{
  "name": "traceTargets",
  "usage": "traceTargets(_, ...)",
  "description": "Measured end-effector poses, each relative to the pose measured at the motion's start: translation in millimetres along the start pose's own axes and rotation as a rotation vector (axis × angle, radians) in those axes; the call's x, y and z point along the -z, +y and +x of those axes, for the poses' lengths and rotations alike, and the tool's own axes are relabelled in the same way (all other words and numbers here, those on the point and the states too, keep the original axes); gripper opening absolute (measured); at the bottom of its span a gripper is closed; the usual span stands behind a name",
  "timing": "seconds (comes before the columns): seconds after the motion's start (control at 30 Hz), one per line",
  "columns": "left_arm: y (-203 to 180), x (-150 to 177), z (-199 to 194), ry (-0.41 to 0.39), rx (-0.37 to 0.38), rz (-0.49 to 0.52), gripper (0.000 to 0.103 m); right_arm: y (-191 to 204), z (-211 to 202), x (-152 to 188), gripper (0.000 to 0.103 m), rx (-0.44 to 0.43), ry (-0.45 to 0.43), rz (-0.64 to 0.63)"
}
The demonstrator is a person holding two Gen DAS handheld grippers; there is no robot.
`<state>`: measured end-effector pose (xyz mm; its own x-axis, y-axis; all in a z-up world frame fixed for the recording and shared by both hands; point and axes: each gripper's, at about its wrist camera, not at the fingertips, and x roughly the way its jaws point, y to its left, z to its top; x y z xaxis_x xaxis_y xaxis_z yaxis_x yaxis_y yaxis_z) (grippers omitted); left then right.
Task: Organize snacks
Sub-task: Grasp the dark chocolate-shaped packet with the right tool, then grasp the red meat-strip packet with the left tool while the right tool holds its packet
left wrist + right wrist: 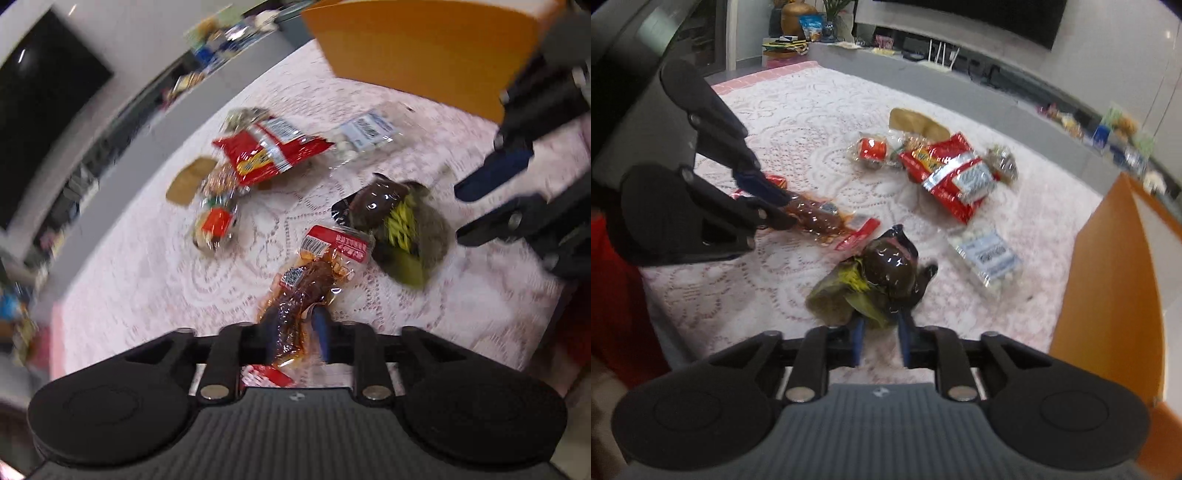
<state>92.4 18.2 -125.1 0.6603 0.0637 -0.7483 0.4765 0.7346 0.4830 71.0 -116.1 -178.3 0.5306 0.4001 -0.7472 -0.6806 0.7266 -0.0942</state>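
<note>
A brown meat packet (314,280) with a red header lies on the lace cloth, its near end between the blue pads of my left gripper (297,326), which looks shut on it. The right wrist view shows that gripper (779,205) from the side, clamped on the same packet (816,218). A dark brown and green packet (882,273) sits a little to its right. My right gripper (882,332) is shut on its near end. In the left wrist view the right gripper (459,213) stands at that packet's (395,221) right edge.
Farther back on the lace-covered table (794,122) lie a red snack bag (945,173), a clear bag of white candies (986,254), a small orange-labelled packet (871,149) and a tan packet (916,122). An orange box (1108,277) stands at the right edge. A grey ledge runs behind.
</note>
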Motion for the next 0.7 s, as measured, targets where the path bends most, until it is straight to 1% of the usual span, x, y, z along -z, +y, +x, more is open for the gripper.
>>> traceTargets(0.03, -0.4, 0.9, 0.4, -0.005, -0.002, 0.026, 0.051, -1.1, -2.9, -0.2, 0.020, -0.015, 0.005, 0.013)
traceTargets(0.1, 1.2, 2.5, 0.8, -0.014, 0.008, 0.064, 0.053, -4.6, -9.9, -1.5, 0.021, -0.039, 0.001, 0.038)
traceTargets(0.17, 3.9, 3.0, 2.0, -0.022, 0.033, 0.090, 0.059, -9.5, -16.4, -5.8, 0.022, -0.054, -0.013, 0.067)
traceTargets(0.2, 5.9, 2.8, 3.3, -0.026, 0.050, 0.096, 0.065, -12.0, -19.2, -9.5, 0.024, -0.057, -0.022, 0.086)
traceTargets(0.23, 7.9, 2.9, 5.1, -0.028, 0.067, 0.098, 0.068, -15.0, -21.4, -12.7, 0.027, -0.059, -0.032, 0.111)
traceTargets(0.3, 11.2, 1.9, 10.5, -0.017, 0.087, 0.098, 0.068, -24.4, -20.7, -21.3, 0.029, -0.077, -0.046, 0.180)
traceTargets(0.37, 17.0, 0.5, 13.8, -0.021, 0.104, 0.090, 0.070, -32.9, -13.2, -31.6, 0.031, -0.085, -0.039, 0.247)
traceTargets(0.4, 21.0, -0.6, 16.5, -0.013, 0.118, 0.076, 0.070, -34.8, -8.1, -36.0, 0.032, -0.074, -0.030, 0.266)
traceTargets(0.47, 28.4, -2.4, 20.1, -0.005, 0.152, 0.032, 0.070, -35.4, 4.6, -43.6, 0.038, -0.047, -0.004, 0.286)
traceTargets(0.53, 37.3, -3.3, 24.4, 0.002, 0.194, -0.033, 0.069, -38.1, 19.6, -47.5, 0.050, -0.028, 0.023, 0.324)
traceTargets(0.63, 47.3, -1.8, 30.4, 0.008, 0.237, -0.116, 0.069, -39.9, 40.4, -47.6, 0.051, -0.024, 0.076, 0.376)
traceTargets(0.7, 51.4, 0.3, 31.3, 0.007, 0.258, -0.146, 0.069, -38.6, 48.8, -45.5, 0.052, -0.033, 0.092, 0.388)
